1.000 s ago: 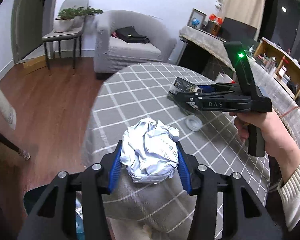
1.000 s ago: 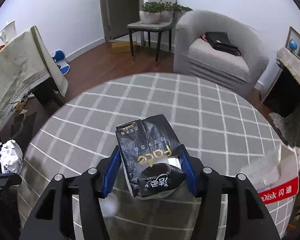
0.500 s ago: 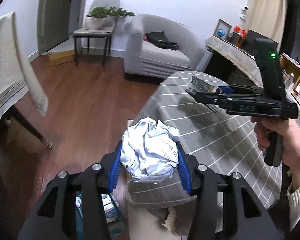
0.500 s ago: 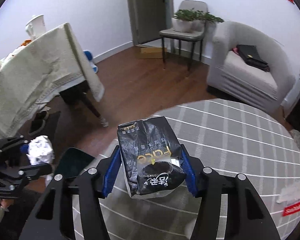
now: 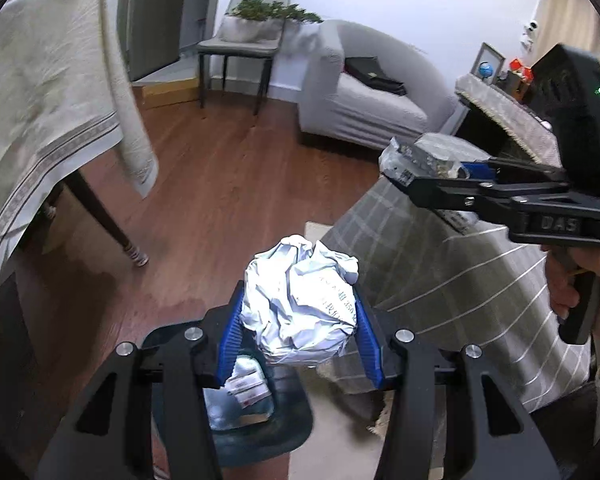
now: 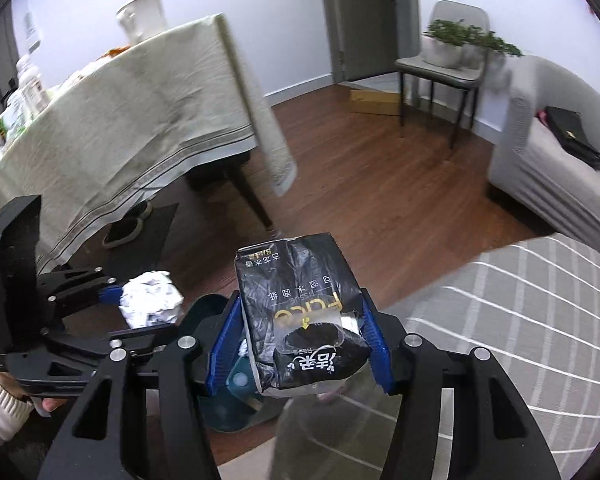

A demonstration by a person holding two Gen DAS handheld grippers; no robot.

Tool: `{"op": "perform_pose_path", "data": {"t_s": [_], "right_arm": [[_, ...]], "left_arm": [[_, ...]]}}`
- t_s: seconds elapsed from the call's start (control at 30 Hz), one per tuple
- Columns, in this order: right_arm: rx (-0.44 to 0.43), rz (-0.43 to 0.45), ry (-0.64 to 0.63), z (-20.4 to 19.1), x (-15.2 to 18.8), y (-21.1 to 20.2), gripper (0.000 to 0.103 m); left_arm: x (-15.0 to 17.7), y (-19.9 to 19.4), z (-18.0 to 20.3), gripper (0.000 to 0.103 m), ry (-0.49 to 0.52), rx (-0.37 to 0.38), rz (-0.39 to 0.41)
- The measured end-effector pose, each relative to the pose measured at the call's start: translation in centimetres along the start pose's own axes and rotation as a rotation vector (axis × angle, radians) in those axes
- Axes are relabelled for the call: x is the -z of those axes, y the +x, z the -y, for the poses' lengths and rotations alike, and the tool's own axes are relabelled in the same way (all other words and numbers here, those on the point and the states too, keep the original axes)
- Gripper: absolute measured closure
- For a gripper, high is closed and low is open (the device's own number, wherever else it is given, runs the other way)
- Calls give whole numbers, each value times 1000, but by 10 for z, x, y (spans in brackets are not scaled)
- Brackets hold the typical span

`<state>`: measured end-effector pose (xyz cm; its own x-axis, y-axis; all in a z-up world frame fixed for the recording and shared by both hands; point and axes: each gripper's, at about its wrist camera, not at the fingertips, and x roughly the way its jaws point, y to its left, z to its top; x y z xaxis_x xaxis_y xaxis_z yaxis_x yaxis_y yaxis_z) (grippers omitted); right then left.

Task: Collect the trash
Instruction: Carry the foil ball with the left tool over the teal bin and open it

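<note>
My left gripper [image 5: 300,330] is shut on a crumpled white paper ball [image 5: 302,304] and holds it above a dark teal trash bin [image 5: 260,428] on the floor. The bin holds some trash. My right gripper [image 6: 298,344] is shut on a black tissue pack [image 6: 300,308] and holds it over the same bin [image 6: 236,396]. The right gripper with the pack [image 5: 432,156] shows at the right of the left wrist view. The left gripper with the paper ball [image 6: 150,300] shows at the left of the right wrist view.
A round table with a grey checked cloth [image 5: 460,276] stands right of the bin. A dining table with a beige cloth [image 6: 112,120] stands to the left, its leg [image 5: 108,224] close by. A grey armchair [image 5: 364,92] and a chair with plants [image 5: 252,36] stand behind.
Both grippers have swung left off the round table, each still holding its trash, and now hang over the trash bin on the floor.
</note>
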<state>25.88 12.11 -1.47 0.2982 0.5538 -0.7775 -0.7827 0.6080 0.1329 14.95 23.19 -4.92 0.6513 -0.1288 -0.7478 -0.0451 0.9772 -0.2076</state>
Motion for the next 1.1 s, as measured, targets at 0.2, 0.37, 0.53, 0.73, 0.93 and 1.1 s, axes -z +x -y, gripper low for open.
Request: {"op": "perform_pose_path", "data": {"t_s": [0.2, 0.37, 0.53, 0.73, 0.93, 1.1], "right_arm": [[-69, -22, -14, -28, -4, 22, 46], [-90, -65, -28, -53, -5, 49, 46], [-102, -112, -48, -77, -5, 75, 46], [-104, -175, -61, -93, -2, 102, 46], [-111, -227, -80, -108, 3, 122, 49], [-106, -280, -84, -114, 10, 138, 55]], "left_arm": [[21, 6, -35, 51, -35, -50, -51], [38, 14, -63, 51, -62, -89, -105], [61, 21, -84, 51, -62, -116, -164], [89, 33, -98, 51, -62, -121, -233], [109, 44, -104, 50, -51, -113, -302], [127, 57, -112, 50, -44, -134, -364]]}}
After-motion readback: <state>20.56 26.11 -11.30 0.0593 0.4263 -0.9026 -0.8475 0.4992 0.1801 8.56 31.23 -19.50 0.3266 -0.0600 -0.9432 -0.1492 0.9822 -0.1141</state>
